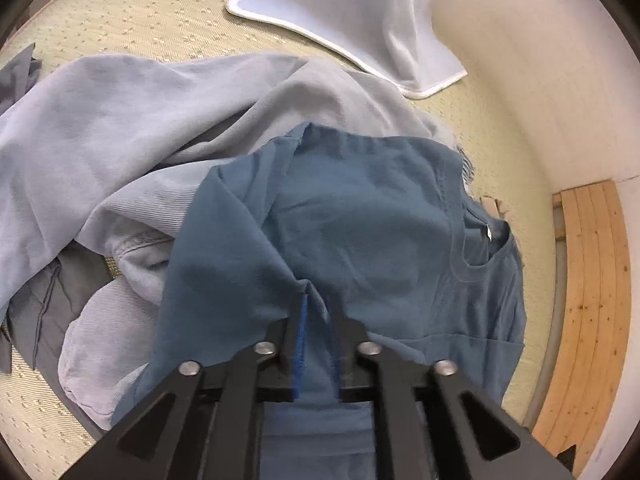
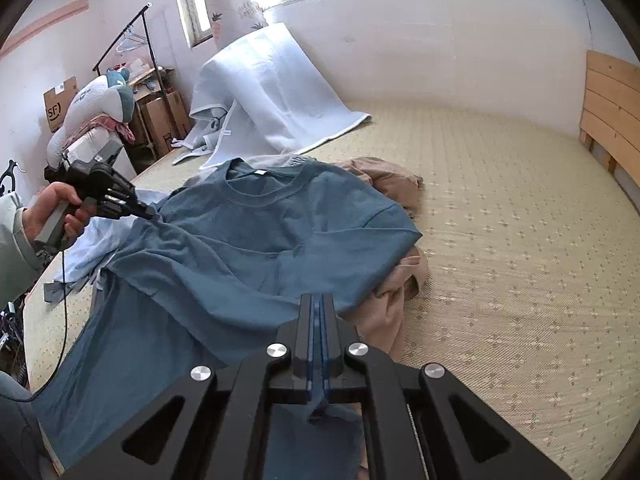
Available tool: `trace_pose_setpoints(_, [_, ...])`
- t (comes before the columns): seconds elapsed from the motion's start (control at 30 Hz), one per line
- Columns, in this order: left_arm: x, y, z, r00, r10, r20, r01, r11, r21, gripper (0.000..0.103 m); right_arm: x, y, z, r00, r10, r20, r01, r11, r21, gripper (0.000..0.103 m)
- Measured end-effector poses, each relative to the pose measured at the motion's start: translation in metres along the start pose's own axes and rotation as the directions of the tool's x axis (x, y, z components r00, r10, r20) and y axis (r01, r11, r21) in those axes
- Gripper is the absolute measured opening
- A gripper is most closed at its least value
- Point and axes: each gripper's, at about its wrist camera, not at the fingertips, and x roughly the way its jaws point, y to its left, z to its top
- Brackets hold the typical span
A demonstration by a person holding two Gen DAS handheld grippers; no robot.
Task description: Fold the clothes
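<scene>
1. Right gripper (image 2: 317, 308): jaws pressed together on a fold of the blue T-shirt (image 2: 256, 240), with cloth bunched between the blue pads at the near hem.
2. Left gripper (image 1: 316, 300): jaws nearly together, clamped on a pinch of the same T-shirt at its sleeve side; in the right wrist view its tip (image 2: 146, 213) meets the shirt's left shoulder.
3. A hand (image 2: 48, 216) grips the left gripper's handle; a cable hangs below it.
4. The T-shirt lies spread face up on the bed (image 2: 500, 220), collar away from the right gripper.
5. Under and beside it: a pale grey garment (image 1: 140, 120) and a tan garment (image 2: 388, 178).
6. Farther off, a white sheet (image 2: 272, 92) leans on the wall; a wooden headboard (image 2: 612, 108) stands at the right.
</scene>
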Motion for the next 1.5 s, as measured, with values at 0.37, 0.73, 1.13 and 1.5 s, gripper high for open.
trace_pose_setpoints(0.37, [0.022, -0.01, -0.002, 0.995, 0.095, -0.042, -0.096, 0.995, -0.01, 0.035, 0.0, -0.012, -0.012, 1.0, 0.014, -0.017, -0.012, 0.998, 0.06, 0.004])
trace_pose_setpoints(0.73, [0.011, -0.008, -0.012, 0.998, 0.068, -0.001, -0.068, 0.998, 0.015, 0.001, 0.0, -0.023, -0.01, 0.999, 0.04, -0.023, -0.037, 0.992, 0.124, 0.045])
trace_pose_setpoints(1.13, [0.002, 0.001, -0.014, 0.998, 0.055, -0.009, -0.055, 0.998, 0.037, 0.001, 0.036, -0.073, -0.012, 0.973, 0.231, -0.015, -0.201, 0.873, 0.445, 0.049])
trace_pose_setpoints(1.5, [0.0, 0.007, -0.018, 0.998, 0.063, -0.008, -0.063, 0.997, 0.035, 0.001, 0.059, -0.082, -0.038, 0.964, 0.262, -0.041, -0.205, 0.835, 0.511, 0.038])
